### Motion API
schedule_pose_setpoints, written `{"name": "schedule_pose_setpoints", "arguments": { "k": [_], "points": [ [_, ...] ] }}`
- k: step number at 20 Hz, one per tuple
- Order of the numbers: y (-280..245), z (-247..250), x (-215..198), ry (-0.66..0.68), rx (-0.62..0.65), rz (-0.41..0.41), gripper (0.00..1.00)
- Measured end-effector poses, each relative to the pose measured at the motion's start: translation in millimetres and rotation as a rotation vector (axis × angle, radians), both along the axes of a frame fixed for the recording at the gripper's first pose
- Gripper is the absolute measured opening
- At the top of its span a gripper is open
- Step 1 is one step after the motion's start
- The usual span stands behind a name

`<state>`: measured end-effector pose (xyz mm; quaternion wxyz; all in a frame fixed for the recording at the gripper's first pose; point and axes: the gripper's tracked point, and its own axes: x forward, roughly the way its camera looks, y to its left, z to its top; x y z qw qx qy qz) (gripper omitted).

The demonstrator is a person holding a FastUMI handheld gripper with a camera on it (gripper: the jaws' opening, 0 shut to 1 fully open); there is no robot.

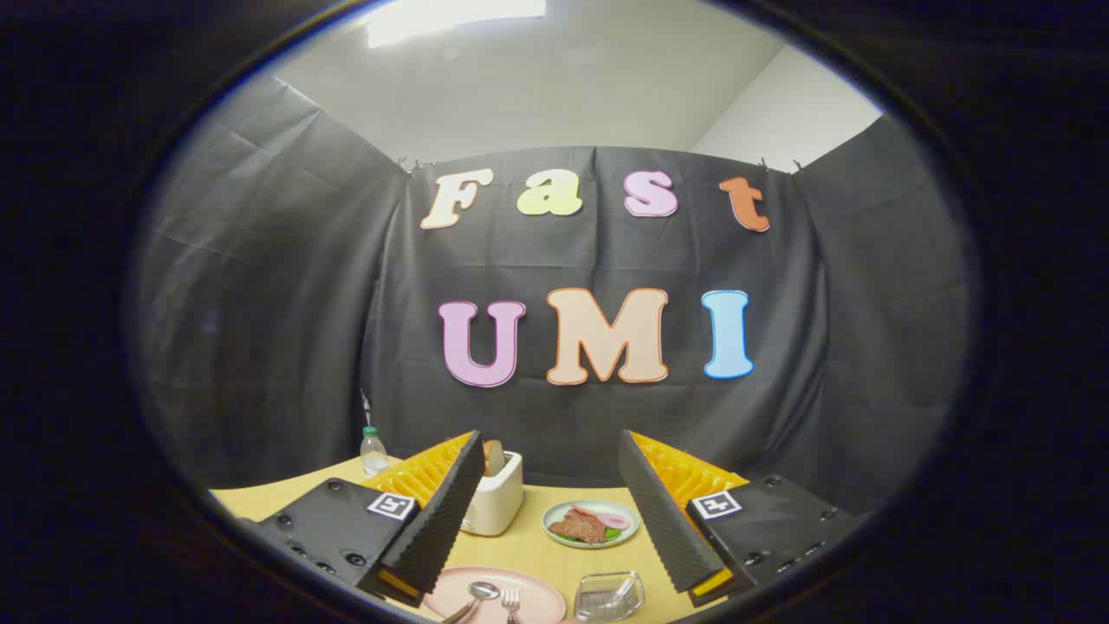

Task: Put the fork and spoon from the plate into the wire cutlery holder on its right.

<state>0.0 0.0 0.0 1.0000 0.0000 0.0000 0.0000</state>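
A pink plate (537, 596) lies on the table below and between my fingers. On it rest a metal spoon (476, 594) and, beside it to the right, a fork (511, 600); their handles run out of sight. To the right of the plate stands the wire cutlery holder (609, 595), small and see-through. My gripper (550, 485) hangs well above the table, open wide, with nothing between its fingers.
A white toaster (498, 501) with bread in it stands beyond the plate, by the left finger. A pale green plate (555, 517) of meat and vegetables sits further back on the right. A small plastic bottle (372, 451) stands at the table's far left corner.
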Motion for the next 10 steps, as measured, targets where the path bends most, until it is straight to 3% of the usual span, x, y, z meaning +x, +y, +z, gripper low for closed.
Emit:
{"name": "schedule_pose_setpoints", "arguments": {
  "k": [10],
  "points": [
    [10.8,-3.3,2.9,0.008,-0.005,0.031,1.00]
  ]
}}
